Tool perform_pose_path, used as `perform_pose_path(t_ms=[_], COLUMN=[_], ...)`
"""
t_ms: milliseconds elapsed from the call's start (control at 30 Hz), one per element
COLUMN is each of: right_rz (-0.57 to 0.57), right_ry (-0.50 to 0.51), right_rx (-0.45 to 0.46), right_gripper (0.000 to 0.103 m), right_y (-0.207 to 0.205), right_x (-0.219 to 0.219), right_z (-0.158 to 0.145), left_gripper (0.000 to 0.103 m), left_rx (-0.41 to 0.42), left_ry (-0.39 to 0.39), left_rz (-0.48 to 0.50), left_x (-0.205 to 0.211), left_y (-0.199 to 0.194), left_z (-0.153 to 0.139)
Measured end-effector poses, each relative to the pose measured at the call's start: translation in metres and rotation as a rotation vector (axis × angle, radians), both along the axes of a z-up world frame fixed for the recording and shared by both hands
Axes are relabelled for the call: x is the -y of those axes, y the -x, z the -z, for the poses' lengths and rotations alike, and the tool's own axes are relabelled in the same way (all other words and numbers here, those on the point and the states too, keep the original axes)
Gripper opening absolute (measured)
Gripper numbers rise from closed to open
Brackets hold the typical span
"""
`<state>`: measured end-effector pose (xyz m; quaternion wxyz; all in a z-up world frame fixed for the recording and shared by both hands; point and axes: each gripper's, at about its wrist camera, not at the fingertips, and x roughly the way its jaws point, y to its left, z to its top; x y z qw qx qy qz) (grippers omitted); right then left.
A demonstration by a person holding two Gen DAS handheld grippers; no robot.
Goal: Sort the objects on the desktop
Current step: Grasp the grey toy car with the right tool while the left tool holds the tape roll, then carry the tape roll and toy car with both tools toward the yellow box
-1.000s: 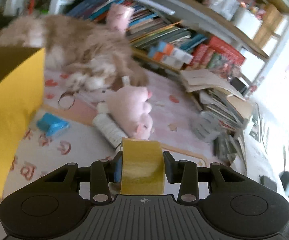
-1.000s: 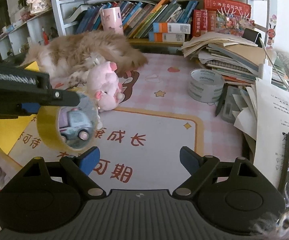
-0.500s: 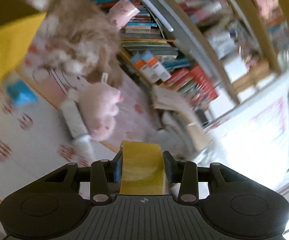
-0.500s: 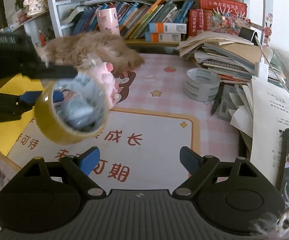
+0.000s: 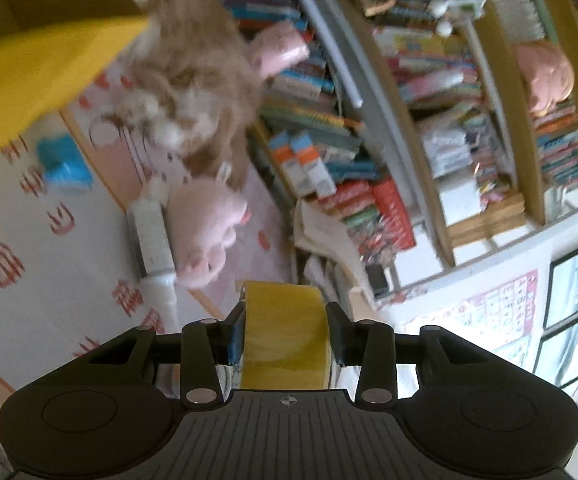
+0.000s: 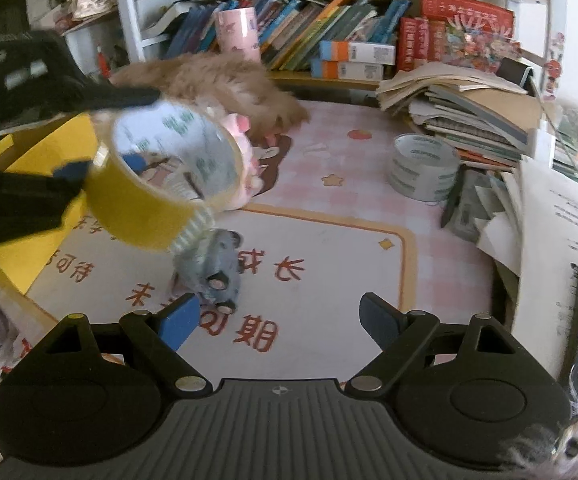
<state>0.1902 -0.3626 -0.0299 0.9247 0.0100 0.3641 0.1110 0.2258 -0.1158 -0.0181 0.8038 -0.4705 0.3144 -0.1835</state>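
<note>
Left gripper point(image 5: 287, 334) clamped on yellow tape roll point(image 5: 285, 336), pads pressing both flat sides; roll held in air above desk mat point(image 6: 329, 248), tilted, over grey toy car point(image 6: 213, 268). Right gripper point(image 6: 279, 322) released, jaws wide, nothing between them, hovering over mat. Second tape roll point(image 6: 423, 166), grey, lies on mat beside book stack point(image 6: 461, 120). Pink plush toy point(image 5: 205, 228) beside white tube point(image 5: 151, 236); fluffy animal point(image 6: 225, 80) near shelf

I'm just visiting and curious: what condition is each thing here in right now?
Left hand-held gripper: shut on the yellow tape roll.
Yellow tape roll: held in the air, tilted.
Right hand-held gripper: open, empty.
Grey tape roll: lying flat on the desk.
Toy car: tipped over on the mat.
</note>
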Motion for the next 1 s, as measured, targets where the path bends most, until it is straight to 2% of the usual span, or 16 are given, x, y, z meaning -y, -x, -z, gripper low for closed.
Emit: perform_pose_path(t_ms=[67, 233, 533, 633, 700, 900, 1000], right_rz=[-0.04, -0.094, -0.107, -0.124, -0.129, -0.113, -0.101], right_ry=[0.0, -0.008, -0.014, -0.009, -0.005, -0.028, -0.034], right_rx=[-0.009, -0.031, -0.046, -0.061, -0.081, -0.051, -0.034], right_gripper=[0.086, 0.086, 0.081, 0.072, 0.055, 0.049, 0.044], right_y=[-0.002, -0.014, -0.053, -0.062, -0.068, -0.068, -0.065], right_x=[-0.007, -0.023, -0.042, -0.048, -0.049, -0.041, -0.036], right_z=[0.001, 0.006, 0.017, 0.024, 0.028, 0.022, 0.016], left_gripper=[0.039, 0.039, 0.039, 0.039, 0.039, 0.039, 0.039], left_rx=[0.026, 0.038, 0.01, 0.009, 0.008, 0.016, 0.019], left_ry=[-0.036, -0.21, -0.299, -0.314, -0.335, -0.434, -0.418], left_rz=[-0.034, -0.13, -0.194, -0.199, -0.196, -0.135, -0.127], left_x=[-0.014, -0.039, -0.049, -0.048, -0.046, -0.034, -0.034], left_y=[0.01, 0.033, 0.058, 0.061, 0.063, 0.066, 0.068], left_z=[-0.011, -0.027, -0.033, -0.034, -0.034, -0.036, -0.034])
